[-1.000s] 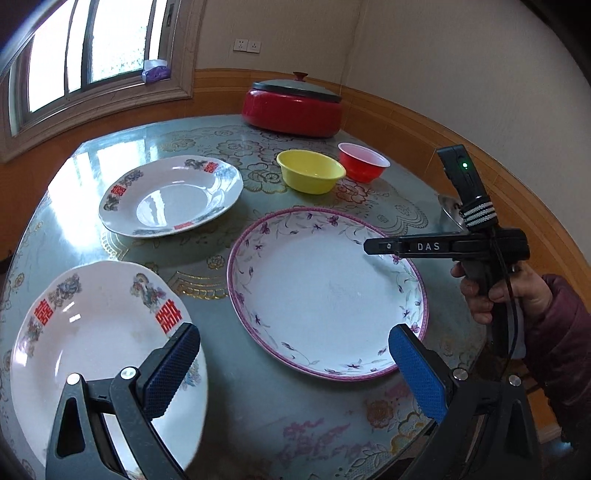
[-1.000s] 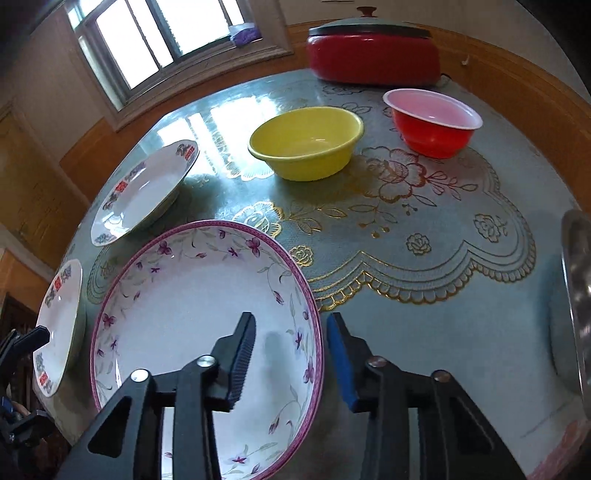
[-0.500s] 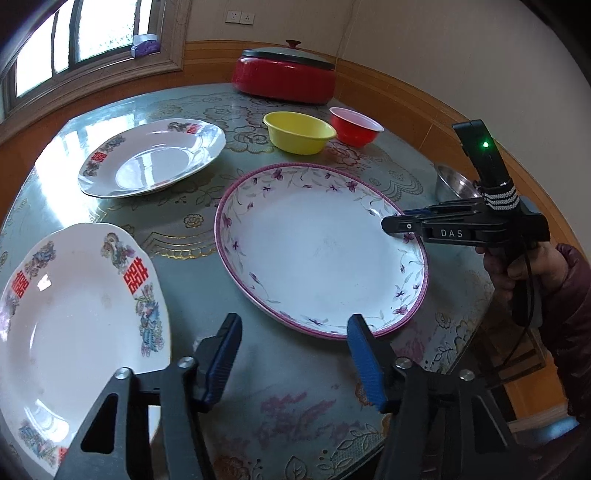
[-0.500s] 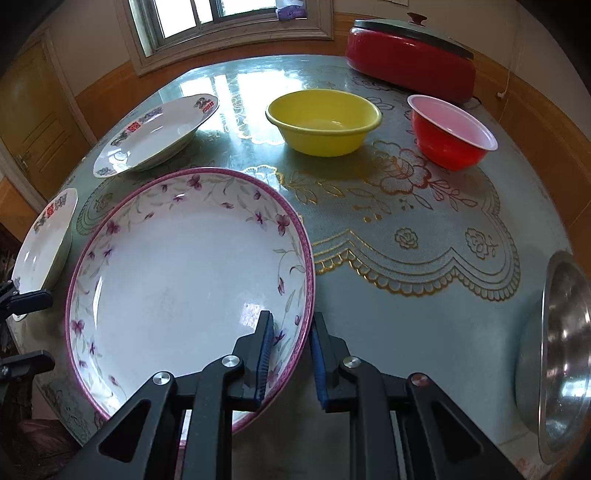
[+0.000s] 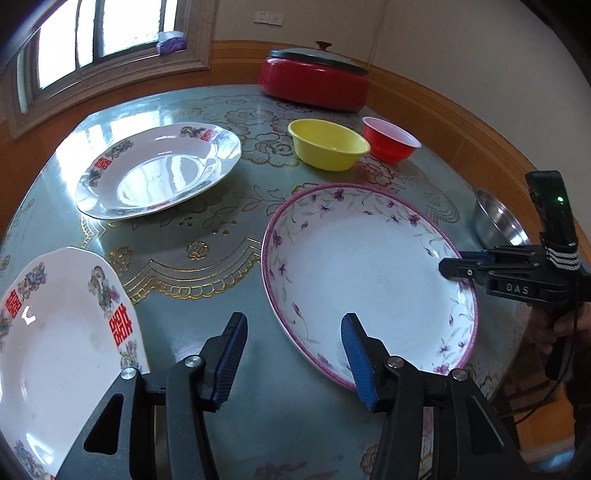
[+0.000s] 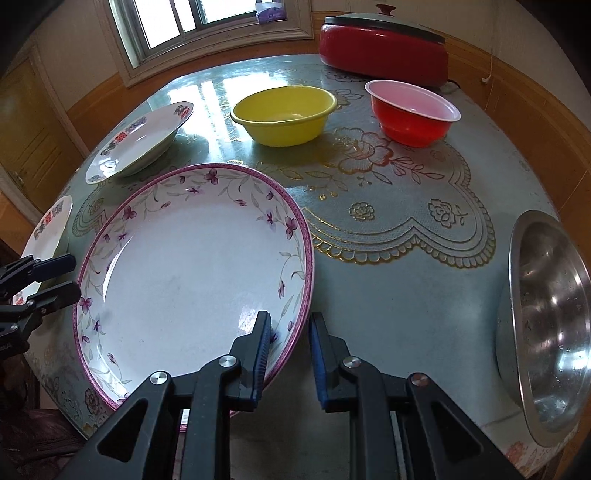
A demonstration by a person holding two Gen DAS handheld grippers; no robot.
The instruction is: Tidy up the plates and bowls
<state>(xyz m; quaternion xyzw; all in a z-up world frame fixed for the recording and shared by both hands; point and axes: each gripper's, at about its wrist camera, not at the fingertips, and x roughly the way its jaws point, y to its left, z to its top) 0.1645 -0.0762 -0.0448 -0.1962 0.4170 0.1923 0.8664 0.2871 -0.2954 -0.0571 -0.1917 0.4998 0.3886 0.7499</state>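
The right gripper (image 6: 289, 341), angled steeply down, has its jaws clamped on the near rim of the floral plate (image 6: 192, 280) on the desk (image 6: 388, 295). The left gripper (image 5: 293, 354), also tilted down, hovers at the plate's opposite edge, its jaws opening, one finger over the rim, nothing gripped.

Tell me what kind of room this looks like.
Probably a home dining room: a round table under a flowered cover, plates and bowls such as the yellow bowl, a lidded red cooker, and a window behind.
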